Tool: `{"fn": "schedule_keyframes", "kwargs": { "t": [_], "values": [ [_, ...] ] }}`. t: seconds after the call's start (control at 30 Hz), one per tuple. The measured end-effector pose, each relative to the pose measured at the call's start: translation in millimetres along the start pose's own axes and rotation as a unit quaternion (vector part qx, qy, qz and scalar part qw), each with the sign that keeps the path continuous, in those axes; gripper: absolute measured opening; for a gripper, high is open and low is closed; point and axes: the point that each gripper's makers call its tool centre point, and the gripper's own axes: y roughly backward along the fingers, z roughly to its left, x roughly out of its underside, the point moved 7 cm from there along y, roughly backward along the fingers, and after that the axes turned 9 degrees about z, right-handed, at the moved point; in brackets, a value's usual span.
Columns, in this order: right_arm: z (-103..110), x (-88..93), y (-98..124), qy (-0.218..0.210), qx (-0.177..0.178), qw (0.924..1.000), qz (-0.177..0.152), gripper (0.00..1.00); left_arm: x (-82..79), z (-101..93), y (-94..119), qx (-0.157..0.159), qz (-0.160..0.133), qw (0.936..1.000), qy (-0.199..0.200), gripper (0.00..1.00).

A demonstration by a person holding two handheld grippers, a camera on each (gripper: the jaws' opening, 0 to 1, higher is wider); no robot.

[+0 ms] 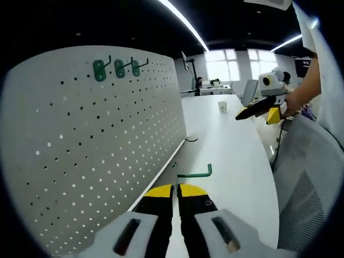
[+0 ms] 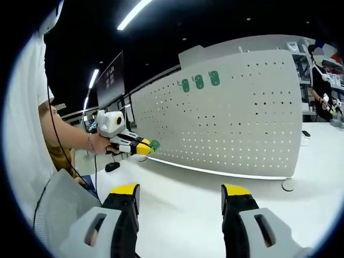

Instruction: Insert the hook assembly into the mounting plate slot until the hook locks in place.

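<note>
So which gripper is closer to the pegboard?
Left. The left gripper, holding a green hook, is beside the pegboard. The right gripper is farther back, jaws open.

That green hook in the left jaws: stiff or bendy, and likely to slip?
The green hook looks like thin bent rod, so probably stiff and light. The left gripper pinches only its end, so it may pivot. Its smooth coating could be slippery.

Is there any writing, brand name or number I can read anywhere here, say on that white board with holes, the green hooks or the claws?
None readable: the pegboard, mounted green hooks and left claw show no lettering. The distant cup is too small to tell.
</note>
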Motion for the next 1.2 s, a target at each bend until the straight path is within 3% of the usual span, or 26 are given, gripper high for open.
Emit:
{"fn": "schedule_keyframes", "kwargs": {
  "t": [0.37, 1.2],
  "values": [
    [3.2, -4.0, -2.5, -0.002, -0.007, 0.9999, -0.008, 0.59, 1.7, -6.6, 21.2, -0.035, -0.038, 0.9979, 0.04, 0.03],
    [7.7, -6.6, 0.0, -0.003, -0.013, 0.9998, -0.014, 0.59, 1.9, -25.9, 56.9, -0.087, -0.084, 0.9897, 0.077, 0.03]
  ]
}}
